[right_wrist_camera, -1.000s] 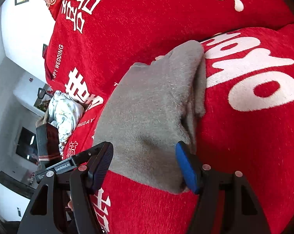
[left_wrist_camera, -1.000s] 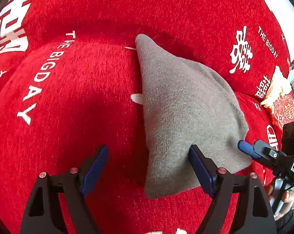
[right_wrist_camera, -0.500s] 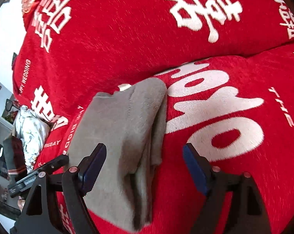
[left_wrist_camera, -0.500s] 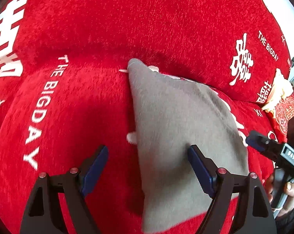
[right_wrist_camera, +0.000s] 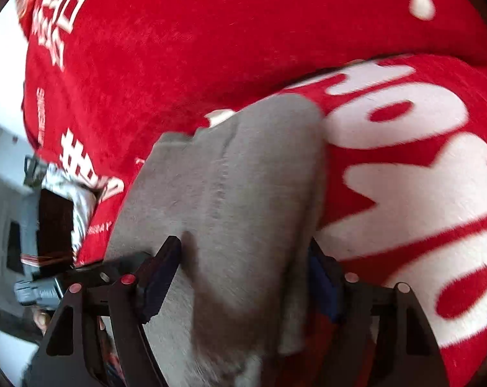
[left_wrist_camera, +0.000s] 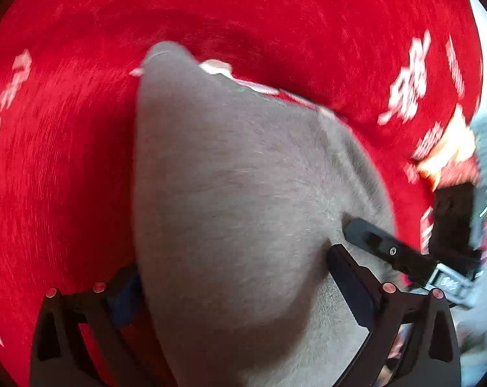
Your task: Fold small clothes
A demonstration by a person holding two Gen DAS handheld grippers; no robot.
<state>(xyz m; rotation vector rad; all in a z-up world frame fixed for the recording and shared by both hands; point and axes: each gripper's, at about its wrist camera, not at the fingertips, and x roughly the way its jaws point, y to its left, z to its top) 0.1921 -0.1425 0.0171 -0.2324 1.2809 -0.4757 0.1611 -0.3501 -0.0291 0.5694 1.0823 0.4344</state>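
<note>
A folded grey knit garment (left_wrist_camera: 243, 200) lies on a red sofa cover. In the left wrist view it fills the middle and runs between my left gripper's (left_wrist_camera: 240, 283) wide-open jaws, its near edge over the left finger. My right gripper shows there as a black finger (left_wrist_camera: 375, 242) on the cloth's right edge. In the right wrist view the grey garment (right_wrist_camera: 230, 200) also lies between my right gripper's (right_wrist_camera: 246, 271) open jaws, with folded layers at the right side. Both views are blurred.
The red sofa cover (right_wrist_camera: 404, 161) has large white lettering, and its backrest (left_wrist_camera: 243, 16) rises behind the garment. A red and gold cushion (left_wrist_camera: 450, 158) sits at the right. A dark box (right_wrist_camera: 54, 225) and patterned cloth (right_wrist_camera: 82, 206) lie at the left.
Both grippers have moved in low and close over the garment, which now fills the space between each pair of open jaws. The garment's far corner looks lifted or shifted.
</note>
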